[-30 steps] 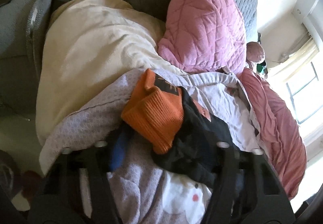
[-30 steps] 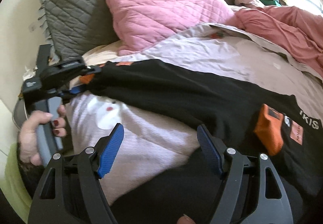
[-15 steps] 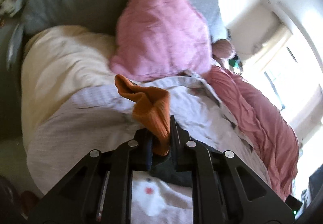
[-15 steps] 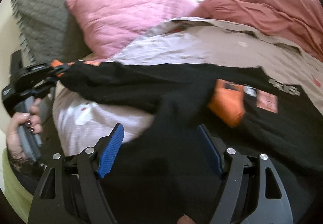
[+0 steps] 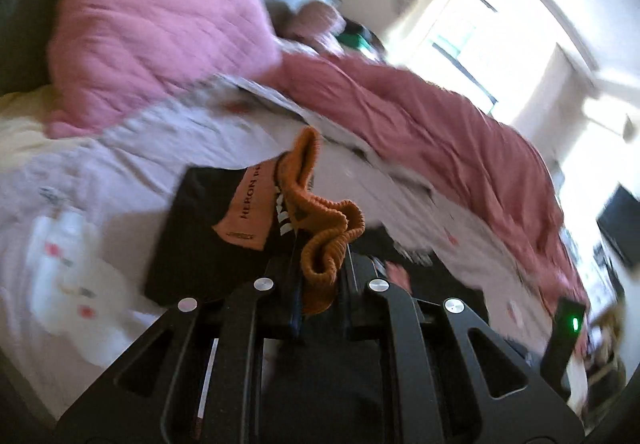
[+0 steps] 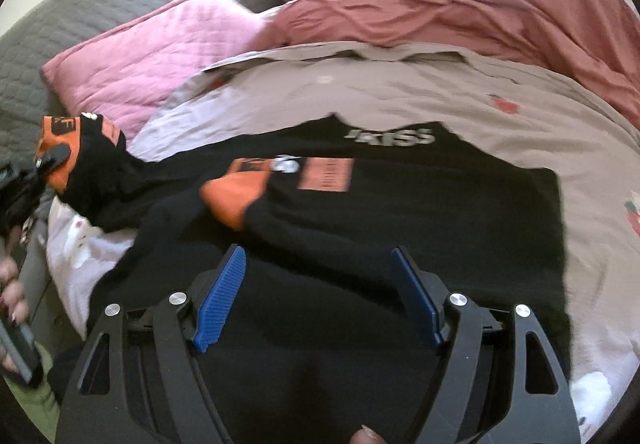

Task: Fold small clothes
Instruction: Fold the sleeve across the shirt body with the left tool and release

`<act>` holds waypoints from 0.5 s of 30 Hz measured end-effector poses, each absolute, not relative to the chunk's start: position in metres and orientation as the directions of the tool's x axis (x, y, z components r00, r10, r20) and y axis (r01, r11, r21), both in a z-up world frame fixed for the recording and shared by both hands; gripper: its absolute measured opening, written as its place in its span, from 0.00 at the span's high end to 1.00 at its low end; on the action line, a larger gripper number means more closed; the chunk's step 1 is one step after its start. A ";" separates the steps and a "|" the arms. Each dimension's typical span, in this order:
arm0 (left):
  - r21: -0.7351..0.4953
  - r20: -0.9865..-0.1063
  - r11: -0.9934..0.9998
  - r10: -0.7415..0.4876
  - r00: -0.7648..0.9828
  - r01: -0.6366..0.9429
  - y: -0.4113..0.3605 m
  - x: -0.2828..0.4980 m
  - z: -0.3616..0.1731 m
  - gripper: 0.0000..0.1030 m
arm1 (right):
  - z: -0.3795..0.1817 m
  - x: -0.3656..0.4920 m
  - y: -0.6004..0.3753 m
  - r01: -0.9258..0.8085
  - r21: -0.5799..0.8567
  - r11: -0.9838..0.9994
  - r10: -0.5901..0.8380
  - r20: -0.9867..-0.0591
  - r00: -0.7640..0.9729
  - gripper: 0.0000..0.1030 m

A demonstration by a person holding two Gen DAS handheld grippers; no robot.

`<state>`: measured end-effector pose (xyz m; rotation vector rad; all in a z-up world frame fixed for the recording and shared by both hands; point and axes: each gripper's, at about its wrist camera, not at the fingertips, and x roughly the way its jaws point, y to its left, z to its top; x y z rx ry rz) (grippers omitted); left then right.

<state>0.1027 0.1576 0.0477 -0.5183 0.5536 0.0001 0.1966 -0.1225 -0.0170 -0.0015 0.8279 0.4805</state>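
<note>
A black sweatshirt [image 6: 420, 211] with orange cuffs and an orange chest patch lies spread on the pale bedsheet [image 6: 400, 91]. My left gripper [image 5: 320, 284] is shut on one orange ribbed cuff [image 5: 324, 240] and holds that sleeve up; the same cuff shows at the far left of the right wrist view [image 6: 60, 151]. The other sleeve lies across the chest, its orange cuff [image 6: 236, 195] near the patch. My right gripper [image 6: 316, 300] is open and empty, just above the shirt's near part, its blue pads [image 6: 220, 300] spread wide.
A pink quilted pillow [image 5: 152, 31] and a grey quilted cushion [image 6: 100, 3] lie at the head of the bed. A rumpled dusty-red blanket [image 6: 480, 3] covers the far side. A window [image 5: 472, 55] glares brightly. My hand [image 6: 12, 308] shows at the left.
My left gripper, shut on the orange cuff, has swung the sleeve toward the shirt's body. The right gripper's view has shifted right along the shirt; it stays open.
</note>
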 end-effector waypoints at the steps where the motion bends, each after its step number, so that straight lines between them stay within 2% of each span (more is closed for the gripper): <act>1: -0.457 -0.513 0.882 -0.153 0.845 -0.118 0.148 0.106 0.045 0.93 | -0.017 0.198 -0.127 -0.398 0.182 0.899 0.401 -0.708 0.581 0.28; 7: -0.433 -0.604 0.901 -0.296 0.740 0.007 0.084 0.130 0.007 0.93 | -0.018 0.205 -0.154 -0.331 0.199 0.922 0.370 -0.705 0.605 0.28; 11: -0.401 -0.668 0.916 -0.315 0.674 0.030 0.065 0.139 -0.017 0.93 | -0.015 0.205 -0.159 -0.324 0.221 0.920 0.381 -0.696 0.608 0.28; 14: -0.389 -0.687 0.920 -0.329 0.648 0.056 0.058 0.139 -0.021 0.84 | -0.015 0.205 -0.161 -0.326 0.266 0.907 0.415 -0.694 0.588 0.28; 15: -0.393 -0.691 0.917 -0.346 0.635 0.071 0.056 0.139 -0.023 0.77 | -0.017 0.207 -0.161 -0.322 0.292 0.901 0.431 -0.695 0.576 0.28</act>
